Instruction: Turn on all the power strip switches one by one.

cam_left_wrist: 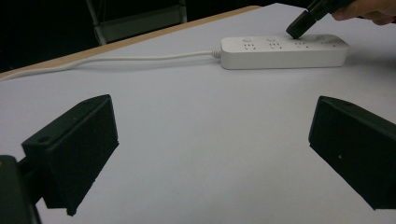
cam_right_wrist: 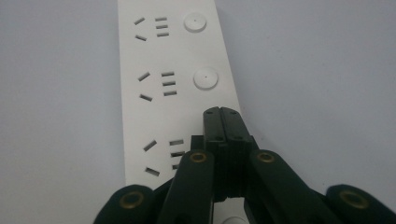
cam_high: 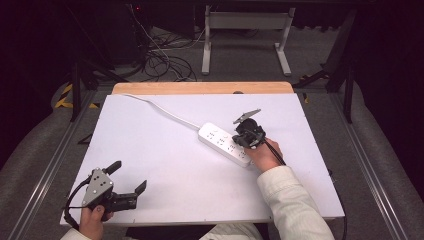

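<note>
A white power strip point(cam_high: 223, 142) lies slantwise at the middle of the white table point(cam_high: 175, 170), with its white cable point(cam_high: 165, 111) running to the back left. My right gripper point(cam_high: 242, 141) is shut with nothing between its jaws. Its tips point(cam_right_wrist: 222, 114) rest on or just over the strip point(cam_right_wrist: 159, 70), beside the third socket group, hiding that spot. Two round buttons point(cam_right_wrist: 206, 78) show beyond the tips. My left gripper point(cam_high: 129, 176) stands open near the front left corner, with bare table between its jaws point(cam_left_wrist: 212, 135). From there the strip point(cam_left_wrist: 280, 51) and the right gripper's tip point(cam_left_wrist: 299, 29) lie far ahead.
A wooden strip point(cam_high: 200, 88) runs along the table's back edge. Beyond it, loose cables point(cam_high: 160, 60) and a white metal stand point(cam_high: 245, 30) sit on the floor. A person's sleeve point(cam_high: 292, 200) comes in at the bottom right.
</note>
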